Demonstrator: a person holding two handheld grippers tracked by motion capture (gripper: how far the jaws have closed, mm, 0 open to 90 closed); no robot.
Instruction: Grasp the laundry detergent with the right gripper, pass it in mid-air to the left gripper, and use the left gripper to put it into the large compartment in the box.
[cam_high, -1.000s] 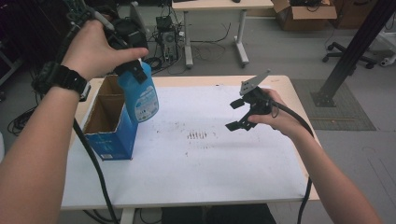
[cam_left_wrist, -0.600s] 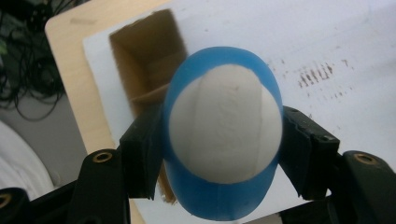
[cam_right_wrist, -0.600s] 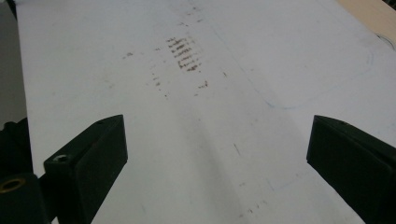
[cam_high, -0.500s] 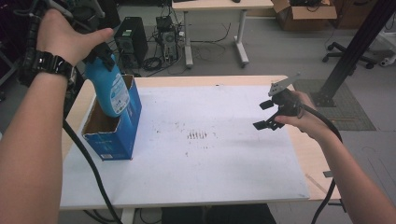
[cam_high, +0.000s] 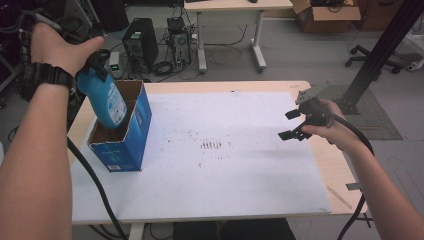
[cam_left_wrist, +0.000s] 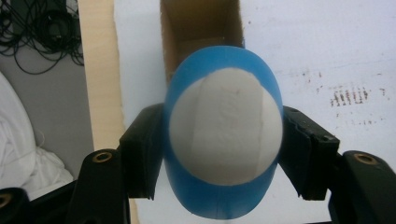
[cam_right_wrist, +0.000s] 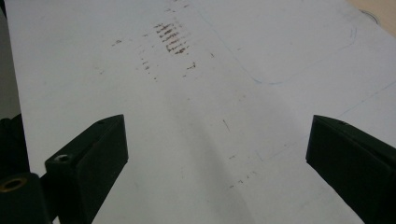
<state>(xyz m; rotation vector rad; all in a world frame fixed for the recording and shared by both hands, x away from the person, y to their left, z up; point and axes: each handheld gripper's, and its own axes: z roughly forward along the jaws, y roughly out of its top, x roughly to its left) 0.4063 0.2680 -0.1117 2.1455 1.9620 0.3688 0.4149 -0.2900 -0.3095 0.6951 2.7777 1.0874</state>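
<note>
A blue bottle with a white label (cam_high: 106, 101) hangs tilted over an open blue cardboard box (cam_high: 127, 137) at the table's left, its lower end dipping into the box mouth. My left gripper (cam_high: 97, 62) is shut on the bottle's upper part. In the left gripper view the bottle (cam_left_wrist: 224, 140) sits squeezed between both black jaws, with the box's brown inside (cam_left_wrist: 201, 28) beyond it. My right gripper (cam_high: 291, 124) hovers open over the table's right side, nothing between its fingers. The right gripper view has its gripper (cam_right_wrist: 217, 154) wide apart above the white sheet.
A white sheet (cam_high: 225, 170) with dark smudges (cam_high: 211, 145) covers the wooden table (cam_high: 330, 165). Cables trail from both grippers. Behind the table stand a computer tower (cam_high: 137, 42), another desk (cam_high: 230, 6) and a cardboard box (cam_high: 325, 10) on the floor.
My left gripper has carried the bottle left and down, so its lower end now enters the box. The right gripper has drifted right, toward the table's edge, and stayed open.
</note>
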